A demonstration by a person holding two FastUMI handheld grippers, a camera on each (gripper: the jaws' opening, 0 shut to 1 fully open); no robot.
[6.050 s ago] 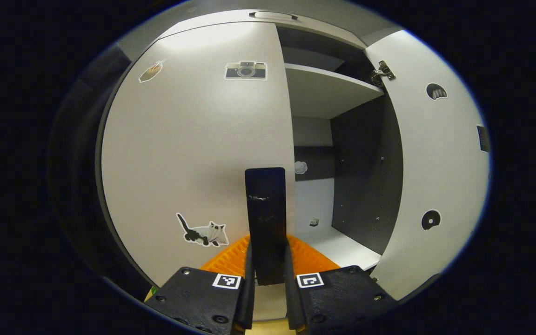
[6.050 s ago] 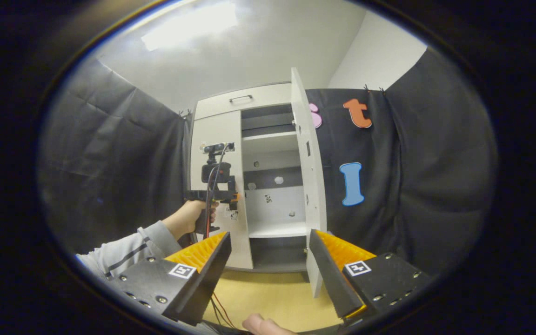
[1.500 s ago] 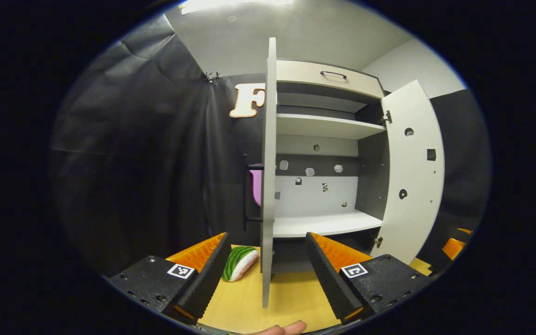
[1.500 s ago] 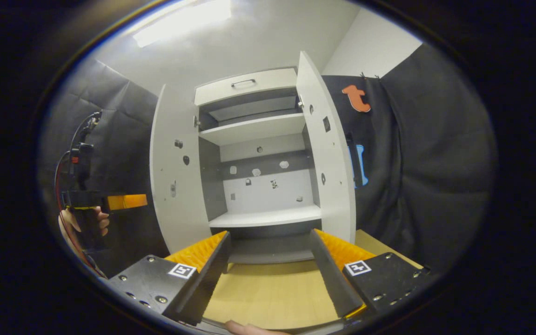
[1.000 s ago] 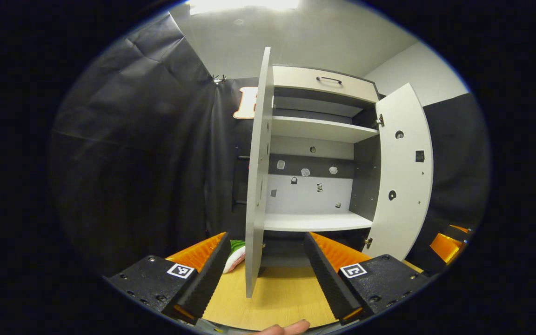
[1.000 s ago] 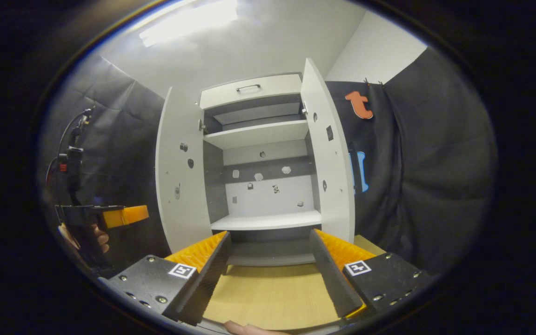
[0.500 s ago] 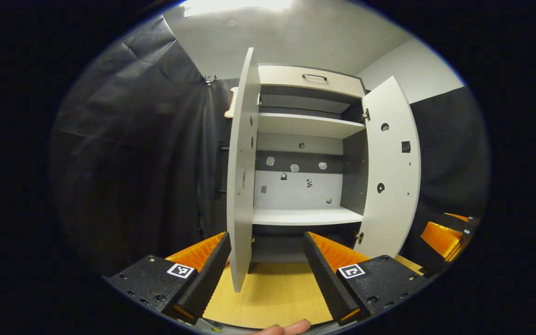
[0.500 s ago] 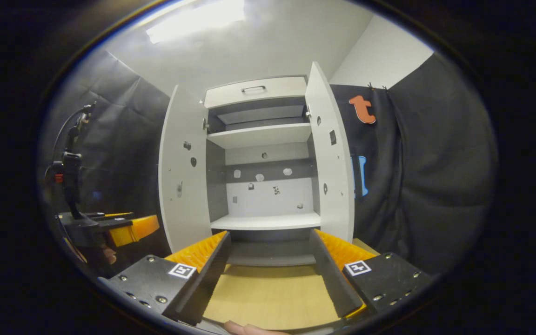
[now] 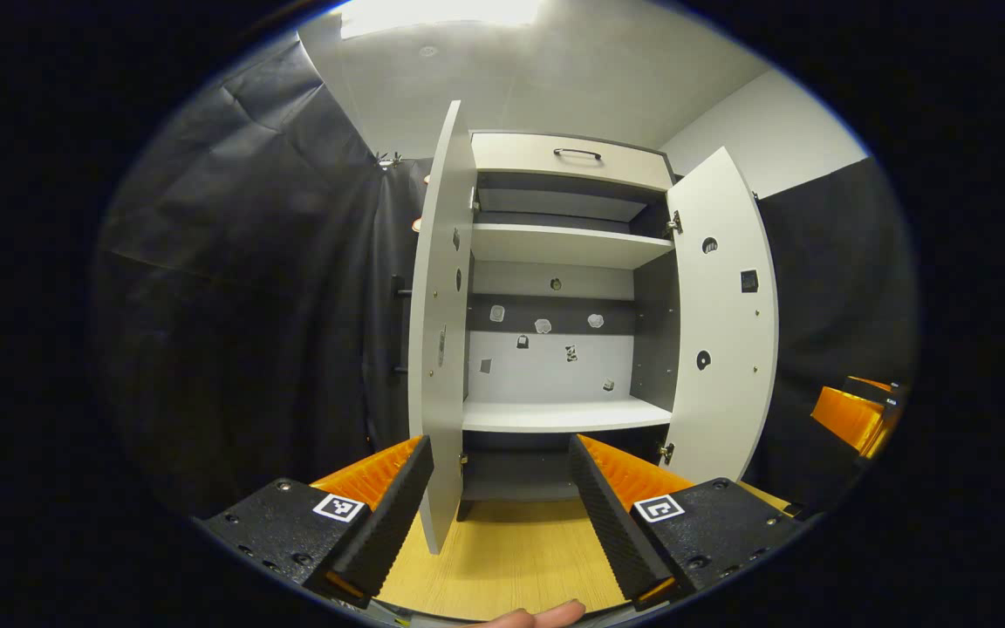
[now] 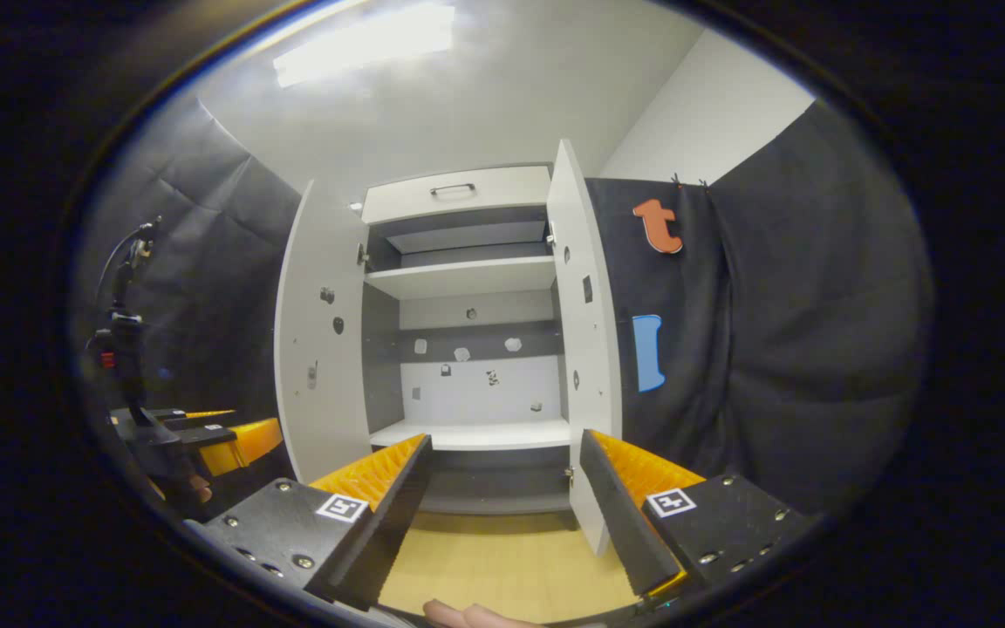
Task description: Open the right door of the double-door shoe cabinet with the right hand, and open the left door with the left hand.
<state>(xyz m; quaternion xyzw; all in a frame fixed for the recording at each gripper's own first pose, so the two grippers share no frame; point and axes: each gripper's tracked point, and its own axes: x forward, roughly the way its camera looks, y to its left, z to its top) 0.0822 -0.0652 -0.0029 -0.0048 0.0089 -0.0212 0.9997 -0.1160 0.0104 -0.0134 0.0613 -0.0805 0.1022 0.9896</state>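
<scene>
Left gripper (image 9: 498, 510): jaws spread wide, nothing held, low over the wooden floor (image 9: 511, 558).
Right gripper (image 10: 502, 515): jaws likewise wide apart, nothing between them.
Left door (image 9: 434, 349): swung out, free edge just past the left finger (image 9: 389, 515).
Right door (image 9: 721, 331): swung out, well apart from the left door.
Shoe cabinet (image 9: 559, 262): straight ahead, interior open between the doors, lower shelf (image 9: 564, 416) bare.
</scene>
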